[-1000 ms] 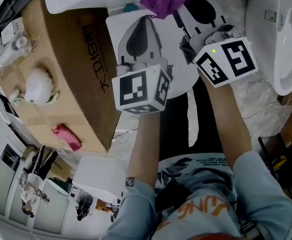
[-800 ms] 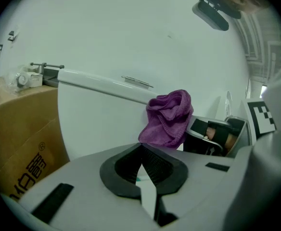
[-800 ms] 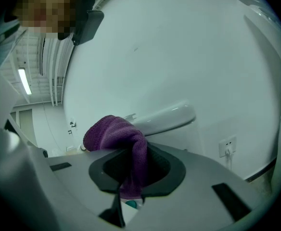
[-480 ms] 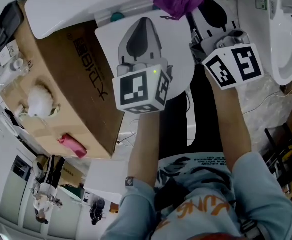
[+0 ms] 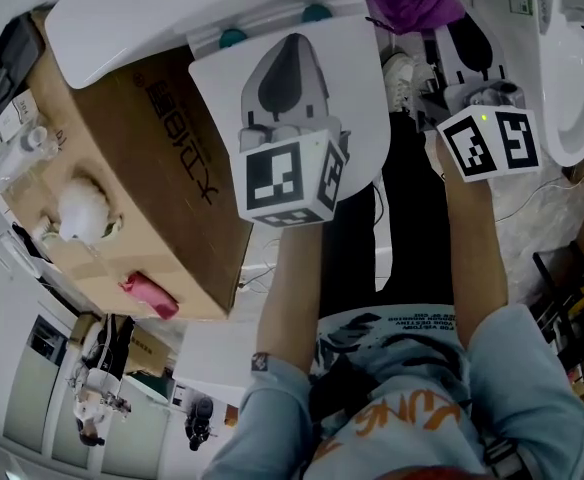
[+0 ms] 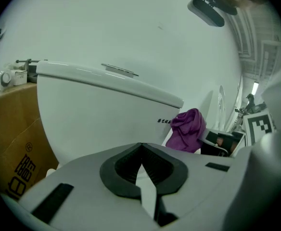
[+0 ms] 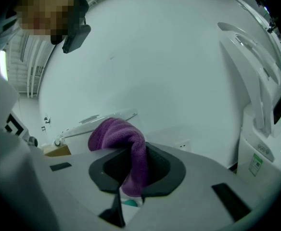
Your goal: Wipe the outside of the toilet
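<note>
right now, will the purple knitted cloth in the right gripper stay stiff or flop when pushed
Likely floppy: the purple knitted cloth folds and droops over the jaws. Probably light, since one pinch holds it all. Its ribbed weave should grip rather than slide.

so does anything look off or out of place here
Nothing spilled or broken. The one oddity: a large cardboard box stands right beside the toilet, crowding that side. The purple cloth is clamped in the right gripper.

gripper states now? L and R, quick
Left gripper: closed, nothing between the jaws.
Right gripper: closed on the purple cloth.
</note>
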